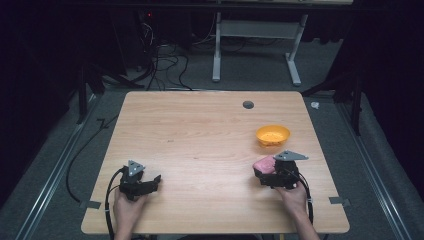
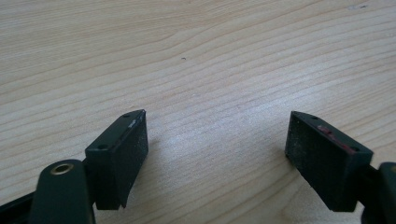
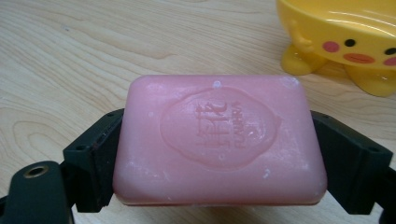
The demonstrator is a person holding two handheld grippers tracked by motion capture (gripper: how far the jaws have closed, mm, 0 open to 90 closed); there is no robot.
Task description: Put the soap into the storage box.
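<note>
A pink bar of soap (image 3: 219, 144) with an embossed oval stamp sits flat between the jaws of my right gripper (image 3: 217, 156), which is shut on its two short sides. In the high view that right gripper (image 1: 265, 171) holds the soap (image 1: 264, 164) near the table's right side, just in front of a yellow dish (image 1: 273, 135). The dish (image 3: 341, 37) has a painted chick face and small feet. My left gripper (image 1: 156, 181) rests near the front left, and its jaws (image 2: 217, 154) stand wide open over bare wood.
The wooden table (image 1: 200, 145) has a dark round grommet (image 1: 248, 104) near its far edge. Beyond the table, on grey carpet, are cables (image 1: 165, 65) and a white desk frame (image 1: 257, 47).
</note>
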